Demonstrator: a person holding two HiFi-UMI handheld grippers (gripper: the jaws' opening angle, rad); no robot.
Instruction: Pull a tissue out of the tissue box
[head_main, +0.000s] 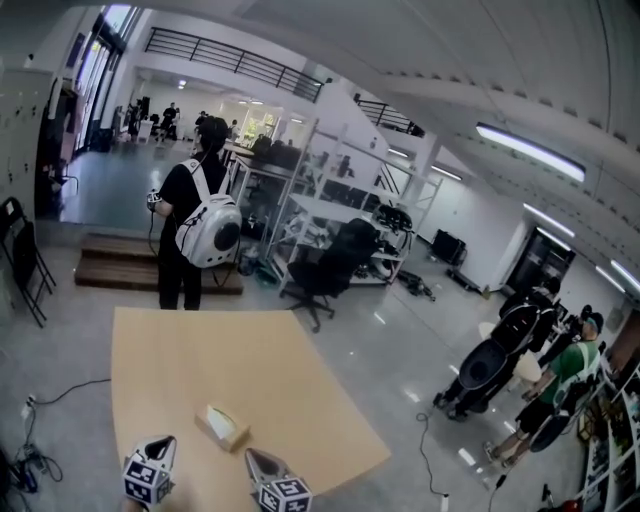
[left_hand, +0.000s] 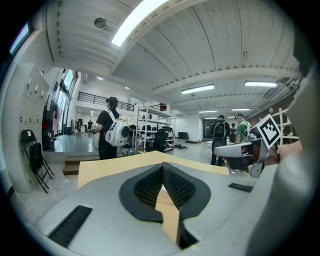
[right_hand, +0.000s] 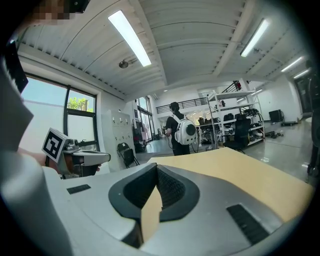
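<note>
A flat tan tissue box (head_main: 222, 427) lies on the light wooden table (head_main: 230, 350), near its front edge. My left gripper (head_main: 163, 442) is at the bottom of the head view, just left of the box and short of it. My right gripper (head_main: 254, 457) is just right of the box, also short of it. Neither touches the box. In the left gripper view the left gripper (left_hand: 162, 166) has its jaws together with nothing between them. The right gripper (right_hand: 156, 166) looks the same in its own view. Both gripper views look over the table top, and the box is hidden from them.
A person with a white backpack (head_main: 197, 225) stands just beyond the table's far edge. Behind are a black office chair (head_main: 330, 265) and metal shelving (head_main: 320, 200). More people (head_main: 545, 375) stand at the right. Cables (head_main: 35, 405) run across the floor at the left.
</note>
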